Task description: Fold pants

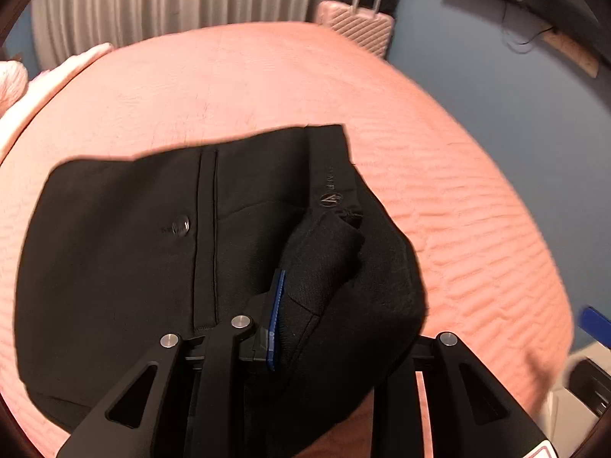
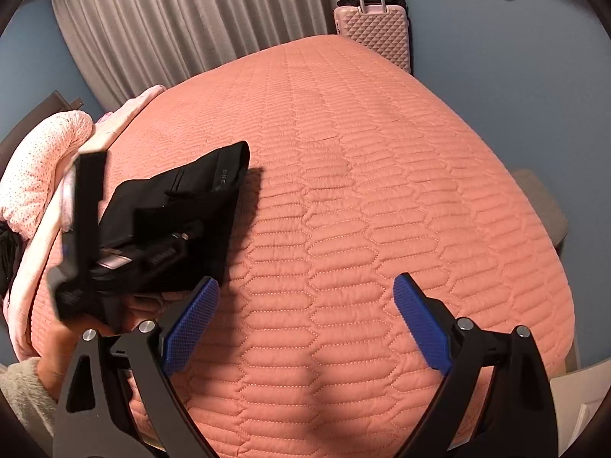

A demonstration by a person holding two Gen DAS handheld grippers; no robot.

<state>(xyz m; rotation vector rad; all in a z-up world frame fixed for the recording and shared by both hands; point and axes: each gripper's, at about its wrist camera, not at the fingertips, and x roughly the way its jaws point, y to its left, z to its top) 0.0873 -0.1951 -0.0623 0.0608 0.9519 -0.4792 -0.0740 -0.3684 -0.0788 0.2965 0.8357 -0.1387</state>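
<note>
Black pants [image 1: 160, 252], folded into a thick bundle, hang right at the left tool [image 1: 305, 324], lifted above the salmon quilted bed [image 1: 267, 87]. One blue pad [image 1: 278, 305] of that tool shows edge-on against a fold of cloth beside the waistband, whose small logo and pocket button face up; the other finger is buried under the fabric, so the tool looks clamped on the pants. From the right wrist view the same bundle [image 2: 179, 229] is seen tilted, off the quilt and throwing a shadow on it, to the left of the right tool [image 2: 305, 324]. That right tool is spread wide apart, its blue pads [image 2: 191, 328] holding nothing, hovering over bare quilt [image 2: 362, 191] near the pants but not touching them. Beyond the pants, at the bed's far corner, a pink suitcase [image 2: 376, 30] stands against the blue wall, with grey curtains [image 2: 183, 19] to its left. Pale pink bedding [image 2: 42, 160] is heaped at the bed's left edge.
</note>
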